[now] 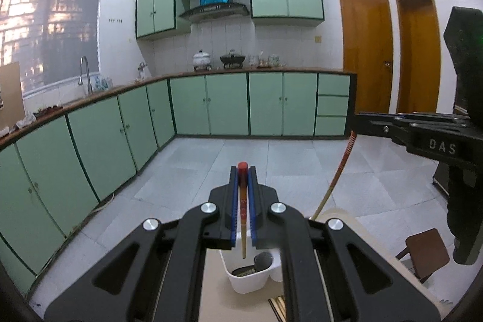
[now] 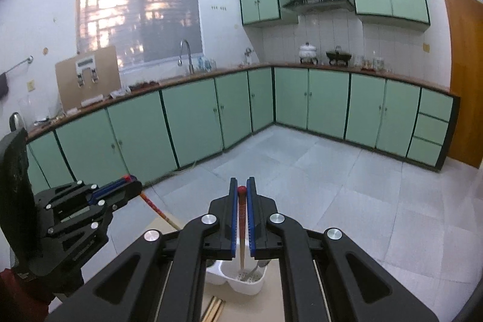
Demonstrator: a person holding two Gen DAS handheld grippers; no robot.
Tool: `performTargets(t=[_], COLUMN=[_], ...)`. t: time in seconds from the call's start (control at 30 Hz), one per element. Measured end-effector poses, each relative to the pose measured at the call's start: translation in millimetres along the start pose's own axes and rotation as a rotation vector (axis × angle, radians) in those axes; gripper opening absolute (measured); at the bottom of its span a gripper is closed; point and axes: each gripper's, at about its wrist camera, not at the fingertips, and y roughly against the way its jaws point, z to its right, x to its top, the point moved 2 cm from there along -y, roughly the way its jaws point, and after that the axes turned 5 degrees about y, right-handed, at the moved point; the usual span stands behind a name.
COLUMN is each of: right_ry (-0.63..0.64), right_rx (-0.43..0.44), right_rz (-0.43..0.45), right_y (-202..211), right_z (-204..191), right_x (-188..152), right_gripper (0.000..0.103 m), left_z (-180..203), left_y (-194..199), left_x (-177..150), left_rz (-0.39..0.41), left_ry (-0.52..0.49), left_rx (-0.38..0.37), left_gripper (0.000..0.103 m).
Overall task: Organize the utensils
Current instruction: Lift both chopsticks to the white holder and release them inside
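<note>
Left wrist: left claw [image 1: 243,171] clamps chopstick [image 1: 242,210]; right wrist alone shows sleeve [image 2: 18,288] (red).

We cannot see the lower tip of the left chopstick [image 1: 243,219] clearly; in the left wrist view it ends in front of the white holder [image 1: 247,281], and we cannot tell whether it touches it. The holder's near side is hidden behind the left gripper [image 1: 243,171] body. The right chopstick [image 2: 241,219] likewise runs down toward the holder's perforated floor, contact undetermined. The loose sticks [image 2: 212,308] on the table [image 2: 217,290] are cut off by the gripper linkage and the lower edge. The right gripper [image 2: 241,184] is cut off at the frame's right edge in the left wrist view. The countertop items [image 1: 265,60] are too small to identify.
</note>
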Motion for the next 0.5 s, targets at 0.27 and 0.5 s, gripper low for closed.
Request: performTargets(t=[0.27,0.5], right_ry=[0.011,0.004], right_rx=[-0.008,-0.067], right_rz=[-0.107,-0.082], right_y=[-38,-13], right_z=[0,3], right_x=[-40,-61], right_gripper=[0.007,0.041], left_z=[-13,-16], left_y=[-28,1], left_x=[-27,-40], left_rz=[-0.071,-0.054], left_ry=[0.024,0.037], left_rx=[0.000,0.001], left_gripper=[0.014,0.043])
